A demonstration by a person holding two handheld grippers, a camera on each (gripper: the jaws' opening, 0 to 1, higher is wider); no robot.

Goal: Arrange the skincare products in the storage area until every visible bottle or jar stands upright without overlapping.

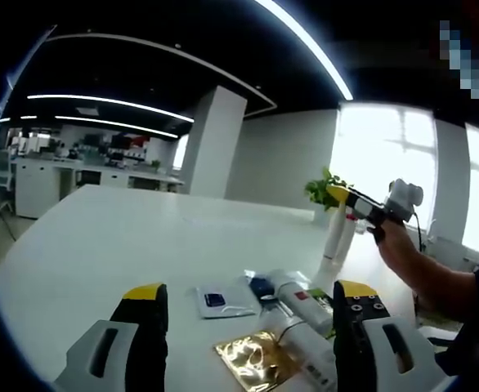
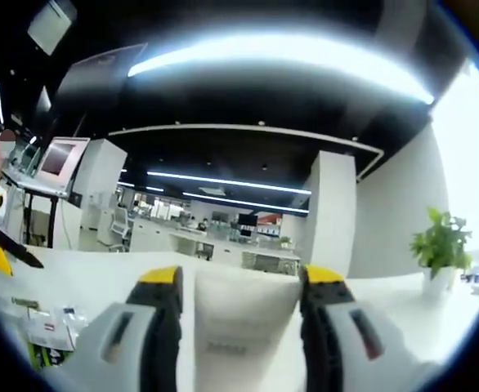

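Note:
My left gripper (image 1: 250, 294) stands open low over the white table (image 1: 100, 245), with nothing between its jaws. Just ahead of it several skincare items lie flat: a gold foil sachet (image 1: 256, 359), a white sachet with a blue square (image 1: 219, 300), a small blue-capped item (image 1: 261, 287) and two white tubes (image 1: 301, 296) (image 1: 315, 349). To the right, a hand holds my right gripper (image 1: 362, 204) raised above the table, with a tall white bottle (image 1: 337, 237) hanging from it. In the right gripper view that white bottle (image 2: 243, 318) spans the gap between the jaws of my right gripper (image 2: 241, 282).
A potted green plant (image 1: 324, 188) (image 2: 440, 241) stands at the table's far edge by bright windows. More small packets (image 2: 47, 331) lie at the lower left of the right gripper view. Office desks and a white pillar (image 1: 211, 143) are behind. The table's left half is bare.

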